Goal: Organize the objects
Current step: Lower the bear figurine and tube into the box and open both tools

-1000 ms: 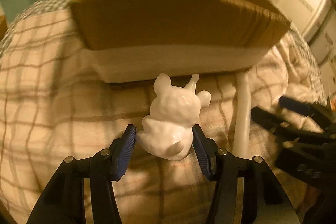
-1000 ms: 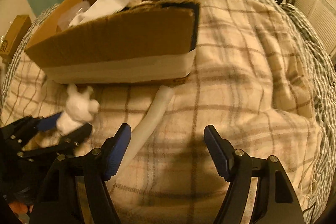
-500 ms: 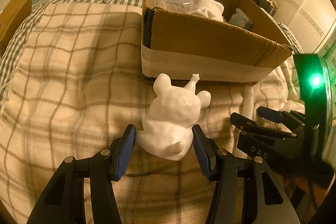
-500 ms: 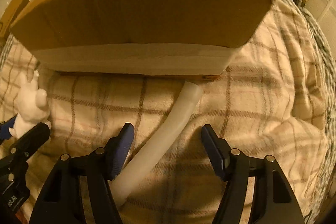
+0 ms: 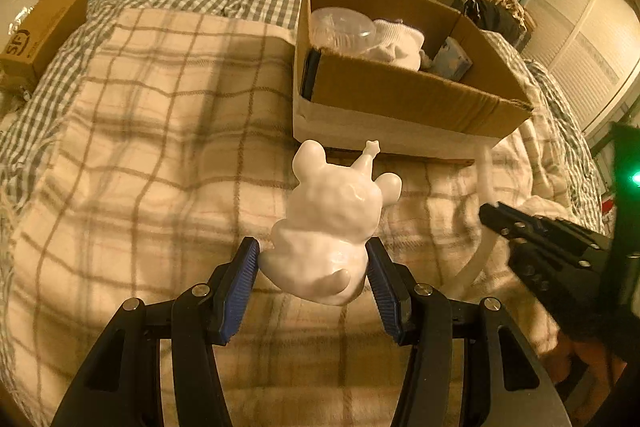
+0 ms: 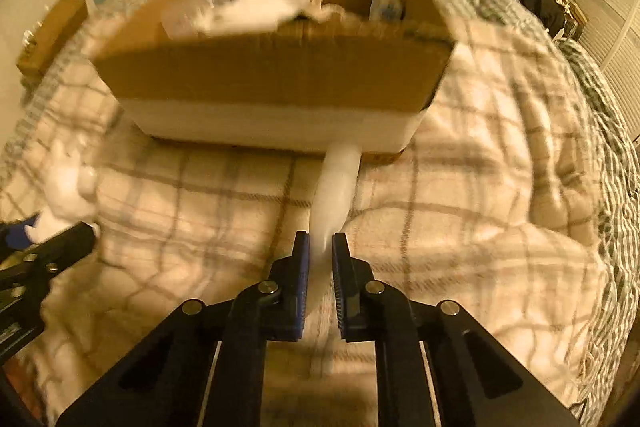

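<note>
- My left gripper (image 5: 312,279) clamps the white animal figurine (image 5: 332,227) by its base, head pointing toward the cardboard box (image 5: 400,95), above the plaid blanket (image 5: 160,147).
- My right gripper (image 6: 320,267) pinches a white tube (image 6: 336,191), its far end touching the box front.

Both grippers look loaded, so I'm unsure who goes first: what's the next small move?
Probably carry the white figurine, clamped in the left gripper, over the cardboard box: its top is open, while the right gripper only pinches the white tube's near end.
</note>
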Demonstrator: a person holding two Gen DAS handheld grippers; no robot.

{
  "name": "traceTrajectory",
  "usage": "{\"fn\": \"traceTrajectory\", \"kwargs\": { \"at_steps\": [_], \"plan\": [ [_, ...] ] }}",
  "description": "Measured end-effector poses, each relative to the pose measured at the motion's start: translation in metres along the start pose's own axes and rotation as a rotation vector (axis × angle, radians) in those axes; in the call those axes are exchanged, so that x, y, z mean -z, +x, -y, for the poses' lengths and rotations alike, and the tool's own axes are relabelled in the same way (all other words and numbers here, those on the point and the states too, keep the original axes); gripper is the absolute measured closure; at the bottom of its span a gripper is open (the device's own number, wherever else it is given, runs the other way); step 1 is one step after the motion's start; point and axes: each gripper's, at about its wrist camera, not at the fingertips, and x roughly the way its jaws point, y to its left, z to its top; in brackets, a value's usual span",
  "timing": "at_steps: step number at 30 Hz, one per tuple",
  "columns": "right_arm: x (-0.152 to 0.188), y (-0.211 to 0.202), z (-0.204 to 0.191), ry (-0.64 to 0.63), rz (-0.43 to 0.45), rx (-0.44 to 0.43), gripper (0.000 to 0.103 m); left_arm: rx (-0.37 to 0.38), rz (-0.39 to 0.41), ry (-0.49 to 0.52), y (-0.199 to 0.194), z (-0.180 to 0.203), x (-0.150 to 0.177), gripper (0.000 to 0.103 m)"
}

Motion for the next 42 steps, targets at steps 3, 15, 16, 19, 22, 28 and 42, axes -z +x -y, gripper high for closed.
{"fn": "traceTrajectory", "kwargs": {
  "at_steps": [3,15,16,19,22,28,42],
  "plan": [
    [-0.005,-0.025,0.006,0.005,0.047,-0.034,0.092,0.010,0.022,0.001,-0.017,0.005,0.002,0.048],
    [-0.018,-0.134,0.010,0.009,0.248,-0.104,0.092,0.027,0.137,0.059,-0.081,0.040,-0.017,0.048],
    [-0.019,-0.140,0.010,0.008,0.260,-0.104,0.092,0.029,0.145,0.062,-0.084,0.042,-0.020,0.048],
    [-0.031,-0.161,0.013,-0.001,0.304,-0.099,0.092,0.031,0.166,0.074,-0.091,0.048,-0.033,0.048],
    [-0.047,-0.174,0.013,-0.015,0.334,-0.089,0.092,0.031,0.186,0.092,-0.095,0.056,-0.050,0.048],
    [-0.092,-0.185,0.015,-0.035,0.388,-0.087,0.092,0.024,0.223,0.118,-0.095,0.070,-0.091,0.048],
    [-0.180,-0.140,0.019,-0.077,0.392,-0.087,0.093,0.014,0.247,0.102,-0.048,0.074,-0.173,0.048]
  ]
}}
